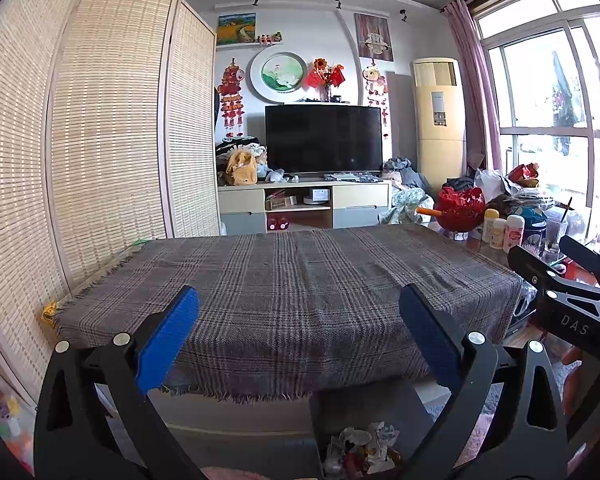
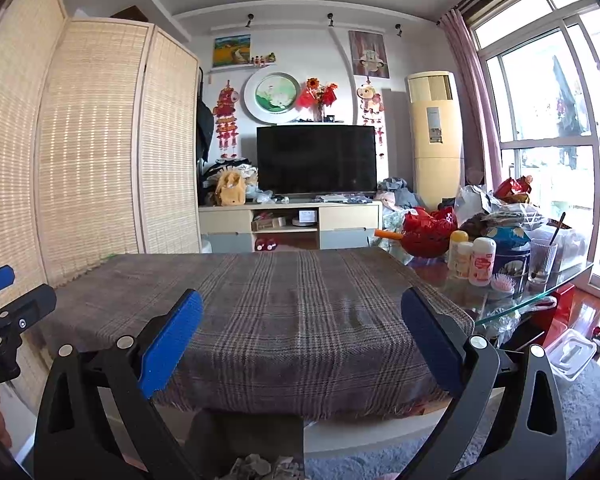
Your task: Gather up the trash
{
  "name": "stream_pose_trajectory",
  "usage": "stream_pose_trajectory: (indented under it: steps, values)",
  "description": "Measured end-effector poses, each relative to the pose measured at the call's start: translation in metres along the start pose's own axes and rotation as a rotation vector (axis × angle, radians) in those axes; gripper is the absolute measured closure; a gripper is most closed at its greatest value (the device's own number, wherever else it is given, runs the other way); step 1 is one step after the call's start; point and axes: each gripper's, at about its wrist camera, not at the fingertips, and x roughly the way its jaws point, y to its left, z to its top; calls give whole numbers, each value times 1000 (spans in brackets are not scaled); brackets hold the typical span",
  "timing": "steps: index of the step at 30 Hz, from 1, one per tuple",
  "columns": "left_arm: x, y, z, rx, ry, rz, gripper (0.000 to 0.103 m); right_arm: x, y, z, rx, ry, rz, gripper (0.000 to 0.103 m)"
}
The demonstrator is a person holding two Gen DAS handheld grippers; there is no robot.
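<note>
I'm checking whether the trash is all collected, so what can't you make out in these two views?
- Trash bin, left wrist view: cut off by the bottom edge; how full it is stays unknown.
- Same bin, right wrist view: only crumpled paper shows at the edge.
- Floor behind the plaid-covered table: hidden by the table.
- Bottle labels: too small.
</note>
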Motion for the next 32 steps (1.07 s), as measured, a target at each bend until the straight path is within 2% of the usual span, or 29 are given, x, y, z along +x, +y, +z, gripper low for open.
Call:
stream_pose_trajectory:
  steps: [8,17,25,29,32]
  values:
    - [5,0,-2,-21,30,-7,8,3,-2,-2,1,10,-7,3]
    - [7,-3,-3,-5,22,-14,8,7,-3,-2,8,26,-7,3]
    - [8,-2,-3,-3,35,-48,8,9,-5,-2,11,32,-9,3]
    - [8,-3,-4,10,36,-26,8,8,-6,-3,14,29,-9,3]
    - [8,0,-3,-7,48,-53,8,8,-7,-3,16,27,-9,3]
